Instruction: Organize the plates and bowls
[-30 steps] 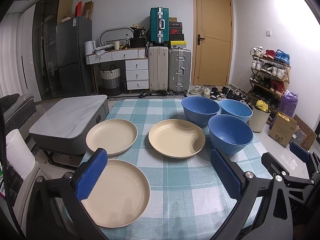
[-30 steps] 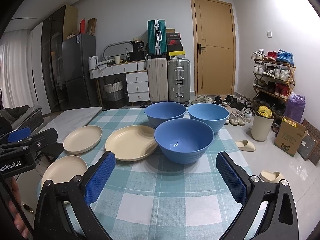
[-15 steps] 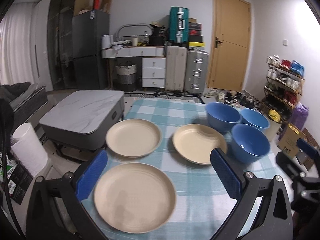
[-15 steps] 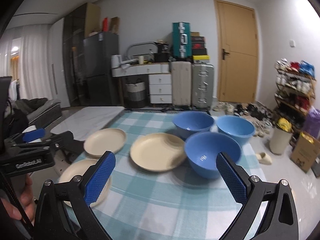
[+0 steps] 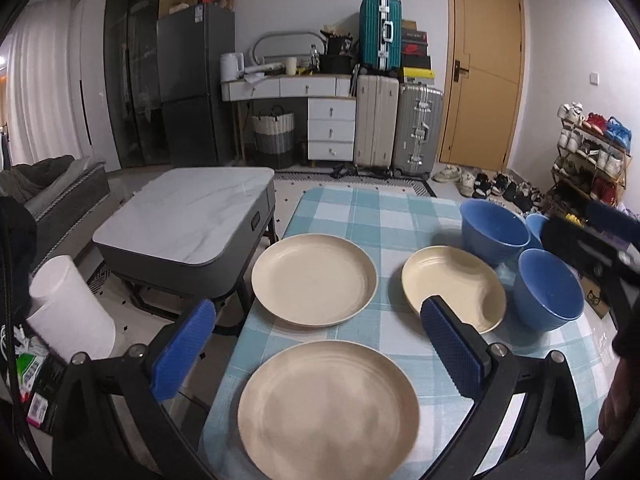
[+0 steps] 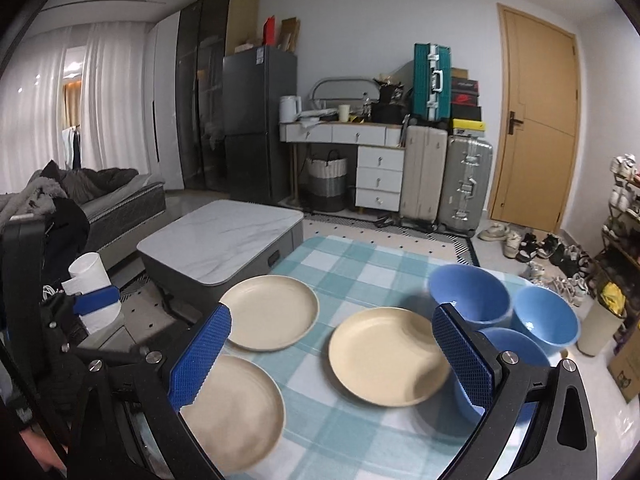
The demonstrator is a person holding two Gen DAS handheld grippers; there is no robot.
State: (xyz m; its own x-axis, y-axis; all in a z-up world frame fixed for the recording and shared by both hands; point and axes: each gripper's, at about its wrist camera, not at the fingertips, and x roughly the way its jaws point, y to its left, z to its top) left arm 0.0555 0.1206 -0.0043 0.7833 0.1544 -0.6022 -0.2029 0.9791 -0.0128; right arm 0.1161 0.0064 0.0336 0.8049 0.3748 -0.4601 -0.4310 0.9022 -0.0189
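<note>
Seemingly nothing is stacked yet. From the left wrist view, the left gripper (image 5: 316, 354) hangs with its jaws spread wide and empty above the near plate (image 5: 328, 408), which lies flat at the table's (image 5: 376, 212) near left corner. A far plate (image 5: 314, 279) sits just behind it, and a right plate (image 5: 454, 286) lies beside that, with clear cloth between all three. Three blue bowls crowd the right edge: a back bowl (image 5: 494, 230), a near bowl (image 5: 550, 296), and a third (image 5: 534, 224) mostly hidden behind them. All stand upright, mouths up. Being round, none has a long axis, so any side serves equally.

The plates look like light, stiff, matte plastic or fibre, probably not very fragile, though smooth enough to slip. Lying flat, each offers only its raised rim, so I would pinch the rim at the near edge, one finger over and one under, and lift with a slight tilt.

From the right wrist view, the right gripper (image 6: 332, 356) is likewise wide and holding nothing, poised above the right plate (image 6: 386, 356). The bowls (image 6: 468, 296) cluster just beyond its right finger; their upright walls should be easy to pinch at the lip.
</note>
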